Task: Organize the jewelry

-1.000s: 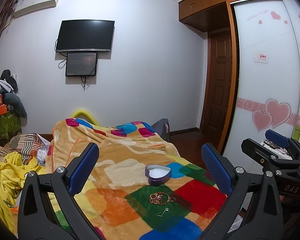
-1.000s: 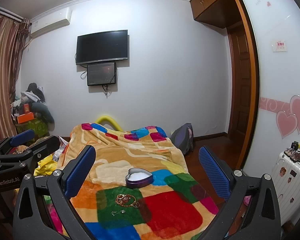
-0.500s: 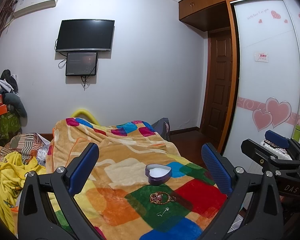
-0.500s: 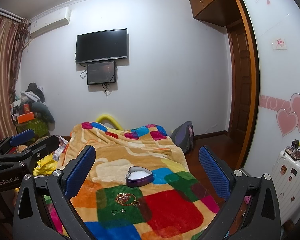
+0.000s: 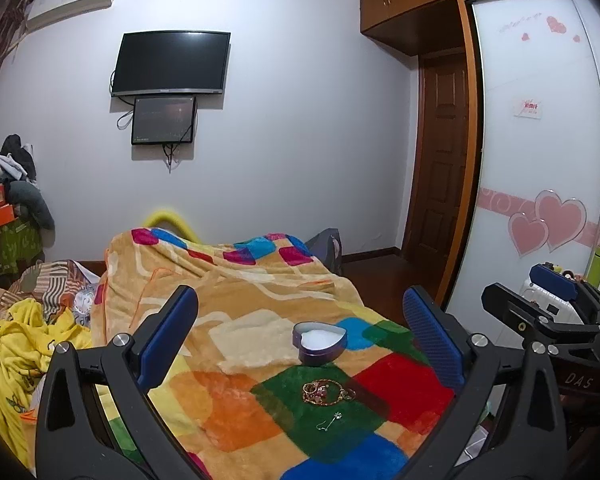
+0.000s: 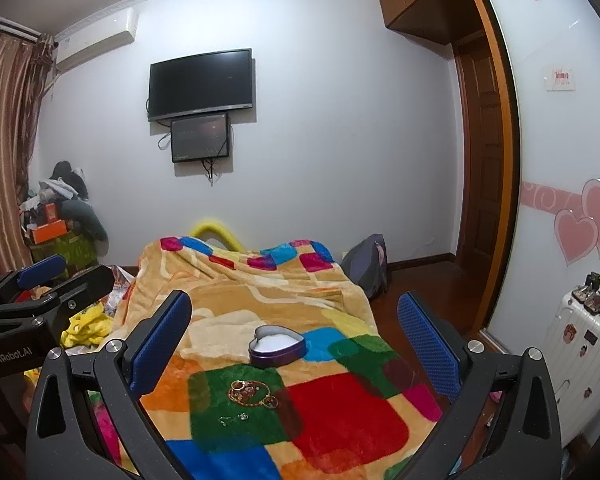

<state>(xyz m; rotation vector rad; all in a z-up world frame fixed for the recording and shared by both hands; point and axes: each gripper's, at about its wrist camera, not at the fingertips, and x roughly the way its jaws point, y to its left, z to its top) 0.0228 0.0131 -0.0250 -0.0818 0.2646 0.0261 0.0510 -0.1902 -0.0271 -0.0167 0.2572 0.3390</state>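
Observation:
A purple heart-shaped tin (image 5: 319,341) with a white lining lies open on the patchwork blanket (image 5: 240,308); it also shows in the right wrist view (image 6: 276,345). Just in front of it on a green patch lies a small heap of gold jewelry (image 5: 327,392), also in the right wrist view (image 6: 253,393). A small silver piece (image 5: 330,421) lies nearer still, also in the right wrist view (image 6: 233,418). My left gripper (image 5: 300,320) and right gripper (image 6: 294,316) are both open and empty, held above and short of the jewelry.
The bed drops off on the right to a wooden floor. A white suitcase (image 6: 580,344) with small items on top stands by the wardrobe door. A yellow cloth (image 5: 16,344) and clutter lie left of the bed. A grey bag (image 6: 370,264) sits by the far wall.

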